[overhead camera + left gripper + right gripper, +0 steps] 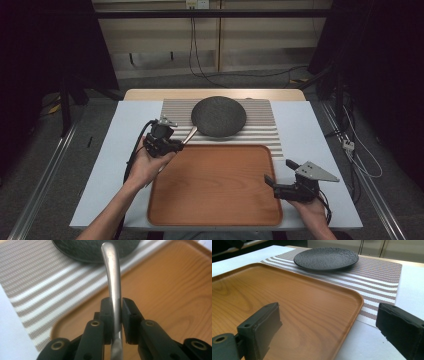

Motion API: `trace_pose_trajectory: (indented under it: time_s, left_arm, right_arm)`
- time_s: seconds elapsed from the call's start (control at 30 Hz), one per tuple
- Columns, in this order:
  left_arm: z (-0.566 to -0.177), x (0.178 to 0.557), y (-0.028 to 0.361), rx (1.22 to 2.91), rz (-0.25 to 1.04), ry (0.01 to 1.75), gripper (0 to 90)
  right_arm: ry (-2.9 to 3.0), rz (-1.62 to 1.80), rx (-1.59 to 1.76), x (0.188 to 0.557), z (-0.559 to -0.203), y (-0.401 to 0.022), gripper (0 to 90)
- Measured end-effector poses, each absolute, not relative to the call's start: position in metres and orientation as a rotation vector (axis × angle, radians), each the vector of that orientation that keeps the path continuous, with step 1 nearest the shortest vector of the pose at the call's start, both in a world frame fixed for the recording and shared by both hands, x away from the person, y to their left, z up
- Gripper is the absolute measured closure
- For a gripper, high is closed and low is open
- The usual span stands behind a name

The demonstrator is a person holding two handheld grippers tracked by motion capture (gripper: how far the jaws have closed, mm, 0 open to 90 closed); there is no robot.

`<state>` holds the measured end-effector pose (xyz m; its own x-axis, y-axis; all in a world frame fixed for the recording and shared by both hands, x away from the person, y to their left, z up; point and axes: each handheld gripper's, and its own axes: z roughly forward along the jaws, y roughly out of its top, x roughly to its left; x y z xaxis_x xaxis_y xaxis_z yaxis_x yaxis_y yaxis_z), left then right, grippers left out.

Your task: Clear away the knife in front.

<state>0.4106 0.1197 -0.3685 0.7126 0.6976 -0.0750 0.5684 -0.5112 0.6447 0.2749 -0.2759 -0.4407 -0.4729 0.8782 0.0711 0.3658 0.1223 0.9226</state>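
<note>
Nearest, the right gripper (280, 172) waits with jaws spread wide and empty at the wooden tray's (215, 220) right edge. Farther in, the left gripper (117, 305) clamps a metal utensil handle (113, 282), its far end reaching the black plate (218, 116) on the striped placemat (265, 125), likely for setting beside it.

The high view looks forward and down from above the near side of the wooden tray (215, 185), far off. The left gripper view looks from very near over the tray's far left corner toward the dark plate (95, 250). The right gripper view looks low across the tray (287, 302) to the same plate (326, 258).
</note>
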Motion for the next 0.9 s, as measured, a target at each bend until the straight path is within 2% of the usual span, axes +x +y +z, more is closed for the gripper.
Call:
trace_pose_trajectory:
  time_s: [0.9]
  left_arm:
    - [-0.41, 0.381, 0.106, 2.388, 0.152, 0.952, 80.1]
  right_arm:
    - [1.911, 1.331, 1.189, 0.275, -0.441, -0.274, 5.7]
